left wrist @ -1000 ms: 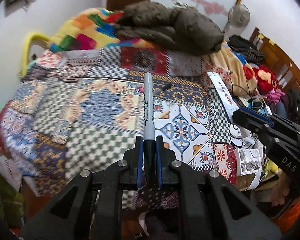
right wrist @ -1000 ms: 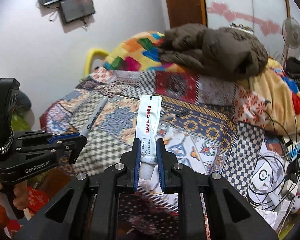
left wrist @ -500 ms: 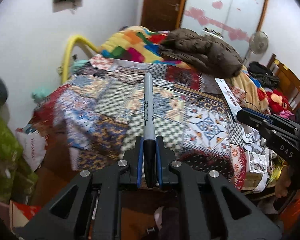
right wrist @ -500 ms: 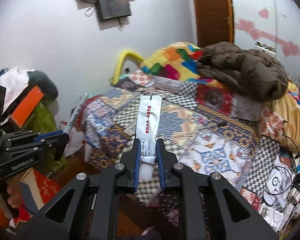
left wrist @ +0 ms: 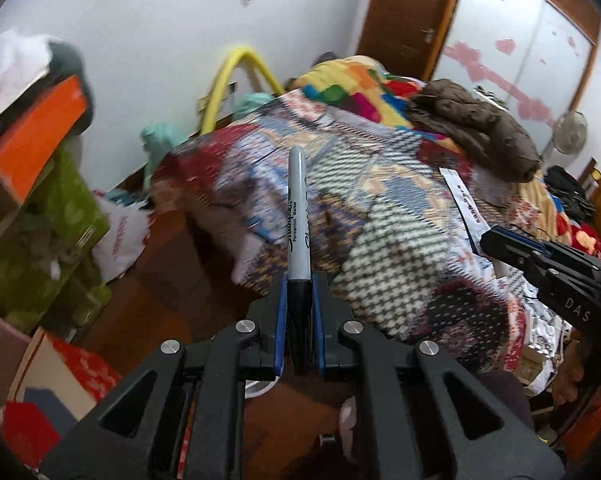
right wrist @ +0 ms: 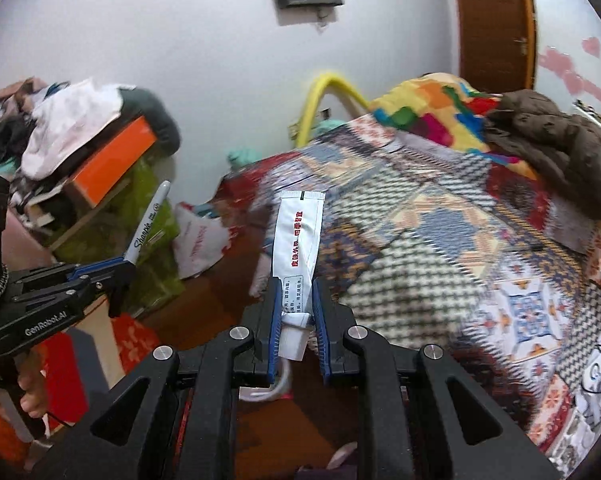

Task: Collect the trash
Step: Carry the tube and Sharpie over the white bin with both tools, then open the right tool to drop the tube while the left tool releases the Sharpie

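My left gripper [left wrist: 299,288] is shut on a grey and black permanent marker [left wrist: 297,216], which sticks straight out past the fingers; the marker also shows in the right wrist view [right wrist: 147,222]. My right gripper [right wrist: 297,292] is shut on a white squeezed tube [right wrist: 298,240] with red print, cap end between the fingers. The tube also shows in the left wrist view [left wrist: 462,200]. Both grippers are held in the air beyond the left edge of the bed [left wrist: 380,216], over the brown floor [left wrist: 156,292].
A patchwork quilt covers the bed, with a brown jacket [left wrist: 476,128] on its far side. Green boxes [left wrist: 40,240] with an orange box [left wrist: 28,140] on top stand at the left. A white plastic bag [right wrist: 200,240] lies on the floor by the wall.
Both grippers have swung left, from over the bed to over the floor beside it. The boxes at the left have come into view. Both still hold their items.
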### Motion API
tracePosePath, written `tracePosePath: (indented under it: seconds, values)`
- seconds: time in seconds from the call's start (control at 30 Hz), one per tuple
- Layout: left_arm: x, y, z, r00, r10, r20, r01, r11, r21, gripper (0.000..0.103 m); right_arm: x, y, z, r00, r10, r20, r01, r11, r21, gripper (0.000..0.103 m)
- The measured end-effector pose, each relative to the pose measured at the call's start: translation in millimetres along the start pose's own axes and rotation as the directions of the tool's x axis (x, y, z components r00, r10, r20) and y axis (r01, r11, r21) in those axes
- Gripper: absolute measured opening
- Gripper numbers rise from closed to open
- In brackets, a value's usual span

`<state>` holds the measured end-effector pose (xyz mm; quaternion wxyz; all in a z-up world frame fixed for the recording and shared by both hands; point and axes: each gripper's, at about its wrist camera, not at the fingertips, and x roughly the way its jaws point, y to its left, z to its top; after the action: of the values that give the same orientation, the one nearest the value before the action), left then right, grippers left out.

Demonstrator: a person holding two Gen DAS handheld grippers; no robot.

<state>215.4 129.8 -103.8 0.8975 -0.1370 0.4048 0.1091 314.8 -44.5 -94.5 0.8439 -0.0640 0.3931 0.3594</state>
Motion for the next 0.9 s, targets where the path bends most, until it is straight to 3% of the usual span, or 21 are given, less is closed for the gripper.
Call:
tracePosePath:
  seconds: [0.37, 0.5, 0.7, 0.9]
  values:
    - [50, 78, -57, 0.985, 0.058, -0.161, -0.075, 0.991, -0.106, 0.011, 74, 71, -23, 0.98, 0.089, -0.18, -0.103, 0.992, -0.071, 0.014]
    - [81, 93, -74, 0.971, 0.044, -0.235, -0.08, 0.986, -0.146, 0.011, 110, 86, -38, 0.957, 0.094, -0.274, -0.121, 0.989, -0.086, 0.014]
    - [126, 107, -98, 0.934, -0.001, -0.357, -0.071, 0.979, -0.191, 0.011, 160, 94, -56, 0.911, 0.088, -0.403, -0.134, 0.987, -0.086, 0.014]
    - [157, 107, -105, 0.907, -0.022, -0.421, -0.07, 0.977, -0.2, 0.011, 198, 92, -63, 0.871, 0.088, -0.483, -0.13, 0.99, -0.052, 0.015]
